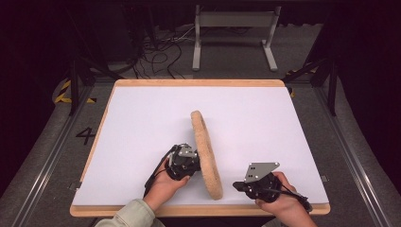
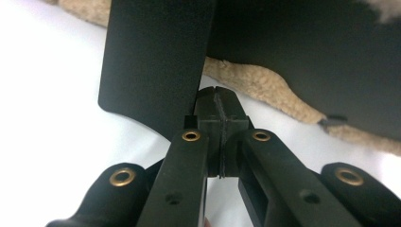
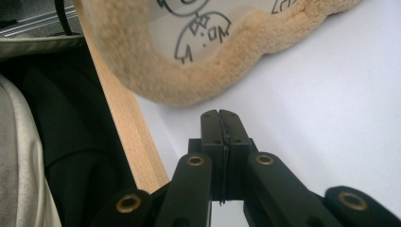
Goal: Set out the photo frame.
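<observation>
A round disc with a plush beige rim (image 1: 206, 151) stands on edge near the front of the white table top (image 1: 142, 127). My left gripper (image 1: 189, 164) is at its left side, jaws shut (image 2: 218, 92), with the tip right beside a black stand flap (image 2: 156, 61) on the disc's black back (image 2: 307, 56). Nothing shows between those jaws. To the right of the disc, my right gripper (image 1: 238, 185) is shut and empty (image 3: 220, 116), a little short of the plush rim (image 3: 189, 85). The disc's white face (image 3: 213, 23) carries black line drawings.
The table's wooden front edge (image 3: 123, 123) runs just beside the right gripper. A grey metal frame (image 1: 234, 28) and loose cables (image 1: 161, 54) lie on the floor beyond the table. A pale sleeve (image 1: 130, 215) comes in at the bottom.
</observation>
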Action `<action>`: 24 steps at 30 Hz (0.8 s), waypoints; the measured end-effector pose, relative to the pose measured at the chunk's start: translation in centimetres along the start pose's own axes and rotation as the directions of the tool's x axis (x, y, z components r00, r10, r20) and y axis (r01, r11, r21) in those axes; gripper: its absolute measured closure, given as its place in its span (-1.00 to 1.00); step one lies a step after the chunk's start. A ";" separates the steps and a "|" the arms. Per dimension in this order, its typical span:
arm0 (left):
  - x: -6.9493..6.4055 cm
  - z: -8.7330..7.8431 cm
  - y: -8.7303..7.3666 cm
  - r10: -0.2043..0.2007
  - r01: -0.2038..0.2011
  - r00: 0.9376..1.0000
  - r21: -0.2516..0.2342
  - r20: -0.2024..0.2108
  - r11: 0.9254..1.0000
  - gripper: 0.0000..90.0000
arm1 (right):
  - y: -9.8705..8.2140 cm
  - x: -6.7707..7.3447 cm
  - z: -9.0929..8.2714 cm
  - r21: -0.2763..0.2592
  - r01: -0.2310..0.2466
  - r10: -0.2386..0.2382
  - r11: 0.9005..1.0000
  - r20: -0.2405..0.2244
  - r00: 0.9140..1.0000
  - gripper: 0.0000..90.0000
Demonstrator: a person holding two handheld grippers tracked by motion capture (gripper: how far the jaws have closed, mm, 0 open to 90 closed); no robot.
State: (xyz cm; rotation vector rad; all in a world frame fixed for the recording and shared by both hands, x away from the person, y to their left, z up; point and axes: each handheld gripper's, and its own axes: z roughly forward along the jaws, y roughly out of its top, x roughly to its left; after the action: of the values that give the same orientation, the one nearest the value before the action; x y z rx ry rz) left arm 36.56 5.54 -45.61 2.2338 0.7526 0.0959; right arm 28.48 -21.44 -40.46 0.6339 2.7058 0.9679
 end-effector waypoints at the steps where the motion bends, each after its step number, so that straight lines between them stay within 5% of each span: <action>1: 0.4 -0.2 -0.1 -0.020 0.020 1.000 0.005 0.003 1.000 1.00 | 0.0 -0.1 -0.1 0.000 -0.001 0.001 1.000 0.001 1.000 1.00; 24: 4.9 -1.0 -0.1 -0.074 0.074 0.997 -0.021 -0.025 0.997 1.00 | -0.3 -0.3 0.1 0.005 -0.016 0.016 1.000 0.004 1.000 1.00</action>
State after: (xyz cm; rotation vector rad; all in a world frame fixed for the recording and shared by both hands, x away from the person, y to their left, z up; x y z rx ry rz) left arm 40.25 8.85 -45.73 2.1873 0.8437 0.0955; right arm 28.74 -21.73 -40.71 0.6583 2.7044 0.9633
